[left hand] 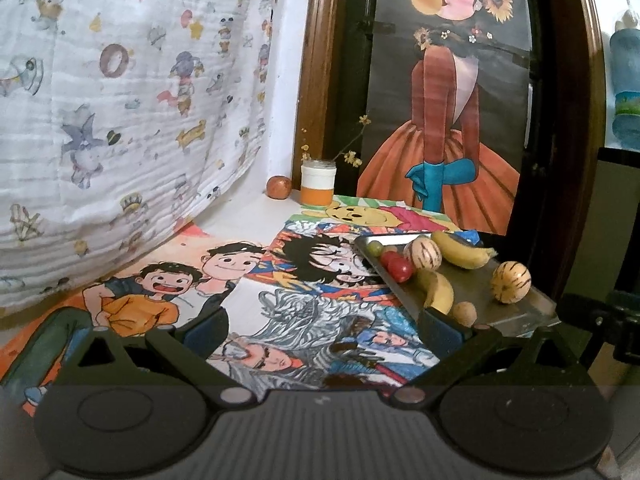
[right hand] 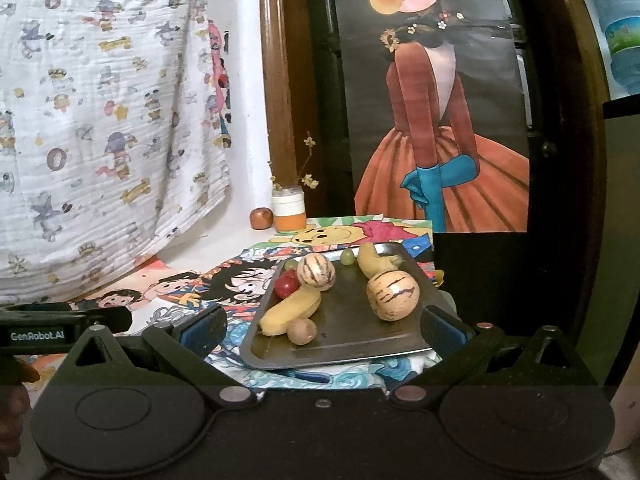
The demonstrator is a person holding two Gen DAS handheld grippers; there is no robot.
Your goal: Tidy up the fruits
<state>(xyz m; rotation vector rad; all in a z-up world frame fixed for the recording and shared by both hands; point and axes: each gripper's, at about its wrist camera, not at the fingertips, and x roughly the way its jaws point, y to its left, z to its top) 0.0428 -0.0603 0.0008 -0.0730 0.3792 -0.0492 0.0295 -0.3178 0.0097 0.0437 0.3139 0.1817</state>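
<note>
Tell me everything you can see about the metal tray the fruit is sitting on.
The tray is a shallow, dark grey rectangular pan with rounded corners and a low raised rim, apparently metal with a dull sheen. It lies flat on colourful cartoon drawings at the table's right side, turned at a slight angle. It holds two bananas, two striped pale melons, red and green grapes and a small brown fruit. Neither gripper touches it.

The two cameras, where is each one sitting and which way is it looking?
Left wrist view: sits on the left gripper, looking forward over the cartoon drawings toward the wall, tray off to its right; both its open fingers show.
Right wrist view: sits on the right gripper, aimed straight at the tray of fruit; its open fingers show, plus part of the left gripper at the left edge.
Both views share the tray, the jar and the girl poster.
</note>
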